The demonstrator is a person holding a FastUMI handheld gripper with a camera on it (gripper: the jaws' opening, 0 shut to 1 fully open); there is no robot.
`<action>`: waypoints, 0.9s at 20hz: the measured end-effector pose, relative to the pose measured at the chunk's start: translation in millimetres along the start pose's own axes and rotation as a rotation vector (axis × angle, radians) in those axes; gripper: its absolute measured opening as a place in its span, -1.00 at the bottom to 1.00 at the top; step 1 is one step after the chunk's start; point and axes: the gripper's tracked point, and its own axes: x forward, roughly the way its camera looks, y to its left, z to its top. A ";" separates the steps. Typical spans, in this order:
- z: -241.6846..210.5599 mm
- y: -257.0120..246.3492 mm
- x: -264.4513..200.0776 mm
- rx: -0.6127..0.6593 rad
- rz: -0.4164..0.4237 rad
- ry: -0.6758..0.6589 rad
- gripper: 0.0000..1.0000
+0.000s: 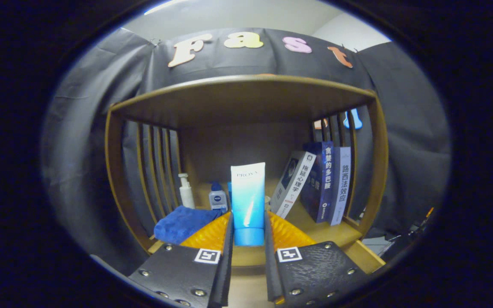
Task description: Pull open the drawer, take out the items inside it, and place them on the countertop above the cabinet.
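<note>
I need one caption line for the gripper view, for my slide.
Gripper jaws shut on an upright blue-white tube, at the wooden shelf holding books.

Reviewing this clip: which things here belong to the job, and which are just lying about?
Job: blue-and-white tube, standing cap-down between the gripper fingers, both pressing on it; wooden countertop.
Lying about: folded blue cloth, pump bottle, small blue-capped bottle, three books.

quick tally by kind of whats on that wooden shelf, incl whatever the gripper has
Tubes: 1, the blue-white tube standing cap down, held between the fingers of the gripper
Bottles: 2, a white pump bottle and a small blue-capped bottle
Books: 3, leaning books beside the tube
Cloths: 1, a blue cloth
Total: 7, all on the shelf
</note>
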 end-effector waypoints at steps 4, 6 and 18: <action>-42.6 -10.6 38.1 -0.007 -0.035 0.079 -0.32; -63.0 -16.0 53.4 -0.003 -0.055 0.117 -0.32; -138.0 -26.6 88.4 0.048 -0.087 0.276 -0.31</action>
